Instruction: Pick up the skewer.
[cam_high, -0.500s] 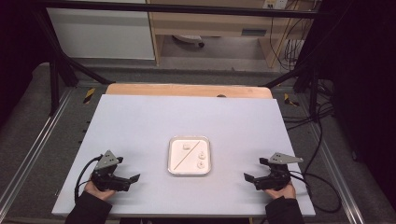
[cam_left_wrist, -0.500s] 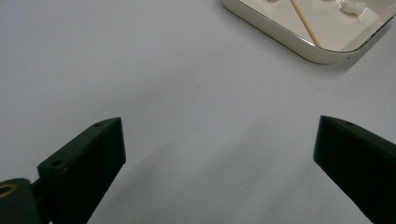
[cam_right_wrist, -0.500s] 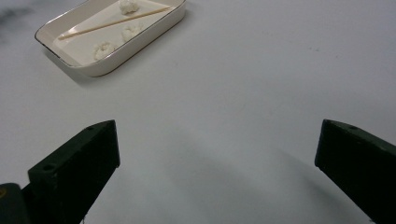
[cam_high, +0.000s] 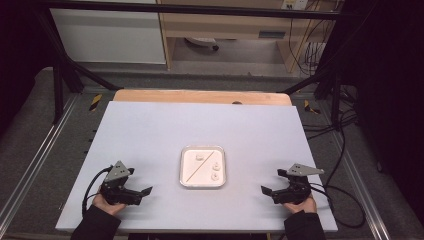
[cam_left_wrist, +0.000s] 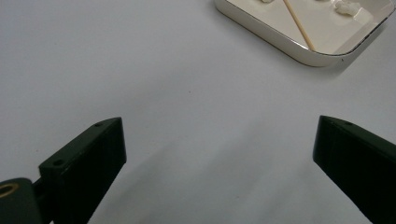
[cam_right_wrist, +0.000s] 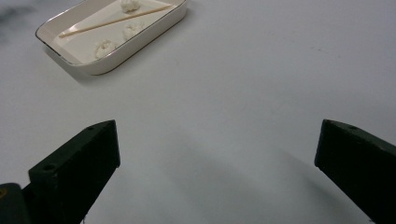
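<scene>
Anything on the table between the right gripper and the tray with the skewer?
No. In the right gripper view, only bare table surface lies between the open right gripper and the tray. The high view shows the same.

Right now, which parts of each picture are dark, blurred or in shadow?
High view: surroundings dark, table evenly lit. Left gripper view: soft shadows beneath the open jaws, tray fairly sharp. Right gripper view: jaws cast faint shadows, tray and skewer slightly soft.

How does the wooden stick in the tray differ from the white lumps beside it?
The wooden stick is long, thin and tan, lying diagonally across the tray; the white lumps are small, rounded and pale. The stick is one piece; the lumps are three, set apart. All rest inside the tray.
</scene>
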